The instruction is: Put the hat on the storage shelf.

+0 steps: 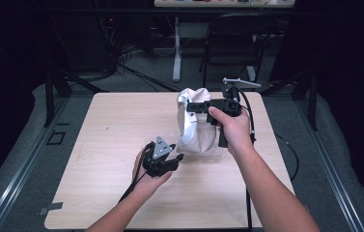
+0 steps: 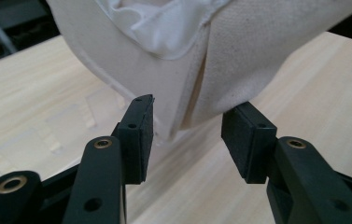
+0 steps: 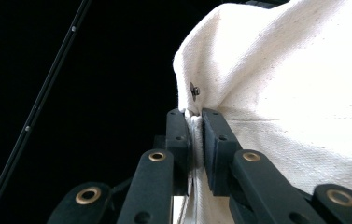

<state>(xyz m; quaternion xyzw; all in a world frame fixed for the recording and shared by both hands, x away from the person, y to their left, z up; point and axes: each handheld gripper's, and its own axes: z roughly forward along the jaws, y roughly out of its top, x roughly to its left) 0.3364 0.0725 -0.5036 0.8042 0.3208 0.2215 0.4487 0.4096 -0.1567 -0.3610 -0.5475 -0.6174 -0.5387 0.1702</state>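
A cream cloth bag [image 1: 196,135] stands on the light wooden table [image 1: 117,125], held up at its top. My right gripper [image 1: 189,105] is shut on the bag's upper edge; in the right gripper view its pads [image 3: 197,126] pinch a fold of the bag [image 3: 295,93] just below a small metal snap [image 3: 194,91]. My left gripper [image 1: 179,157] sits low at the bag's near left bottom corner. In the left gripper view its jaws [image 2: 187,135] stand apart, with the bag's lower seam [image 2: 239,60] hanging just beyond them and no pad pressing on it.
A thin clear sheet [image 1: 203,153] lies under the bag. A black folding chair [image 1: 232,43] and a white desk leg [image 1: 176,53] stand beyond the table's far edge. Black cables trail from both grippers. Bare tabletop [image 2: 33,84] spreads to the left.
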